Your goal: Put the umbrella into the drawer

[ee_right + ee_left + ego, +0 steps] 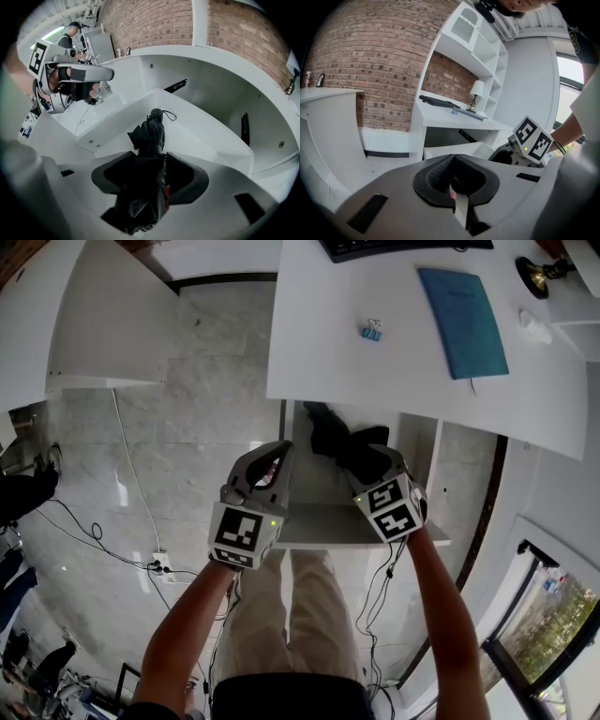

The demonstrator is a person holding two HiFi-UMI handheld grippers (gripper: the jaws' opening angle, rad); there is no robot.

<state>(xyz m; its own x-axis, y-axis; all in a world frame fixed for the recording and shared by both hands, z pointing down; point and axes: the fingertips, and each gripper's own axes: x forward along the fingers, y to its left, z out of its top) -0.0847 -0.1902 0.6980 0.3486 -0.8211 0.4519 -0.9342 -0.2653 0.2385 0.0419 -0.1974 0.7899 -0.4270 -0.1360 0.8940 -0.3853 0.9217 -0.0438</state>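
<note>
Right gripper view, umbrella [149, 133] clamped in right gripper [149, 180], far end inside drawer [211, 129].

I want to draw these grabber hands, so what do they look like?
Both the left gripper and the right gripper are chunky light-grey shells. Each carries a white marker cube printed with black squares; the left one shows a tiny green light. The jaws wear black rubbery pads. Thin black cables dangle below the right one. The forearms are bare, no sleeves.
</note>
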